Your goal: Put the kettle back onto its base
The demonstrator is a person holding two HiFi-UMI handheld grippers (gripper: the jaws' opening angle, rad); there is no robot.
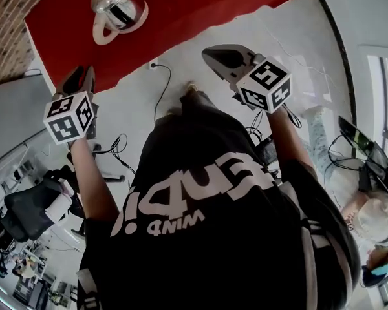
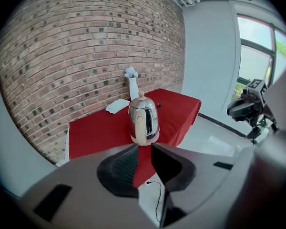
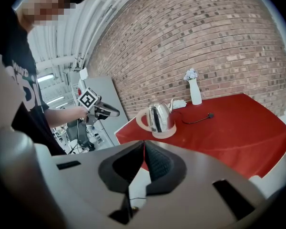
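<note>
- Across the black shirt (image 1: 226,237) in the lower middle of the head view, large white lettering (image 1: 200,196) is running upside down and cannot be read with any certainty.
- Black-and-white square codes are covering the left marker cube (image 1: 69,116) at mid left and the right marker cube (image 1: 265,84) right of centre; they are carrying no letters.
- One steel kettle (image 1: 116,8) is standing upright at the upper left of the head view, on a table (image 1: 207,5) draped in red cloth, and it is sitting on its cream round base (image 3: 168,133).
- Its cream handle is facing the lower left of the head view.
- In its own view the left gripper (image 2: 143,147) is holding its jaws a narrow gap apart with nothing between them. The kettle is showing just above that gap, well beyond the tips and untouched.
- In its own view the right gripper (image 3: 144,144) is keeping its jaw tips together on nothing. The kettle is standing above and slightly right of the tips, well apart from them.
- On the cloth one white vase (image 3: 194,90) with pale flowers is standing near the brick wall (image 3: 219,37), one black cord (image 3: 198,119) with a plug is lying right of the kettle, and one white paper (image 2: 117,105) is lying beside the vase.
- Two grippers and two cubes are showing in all.
</note>
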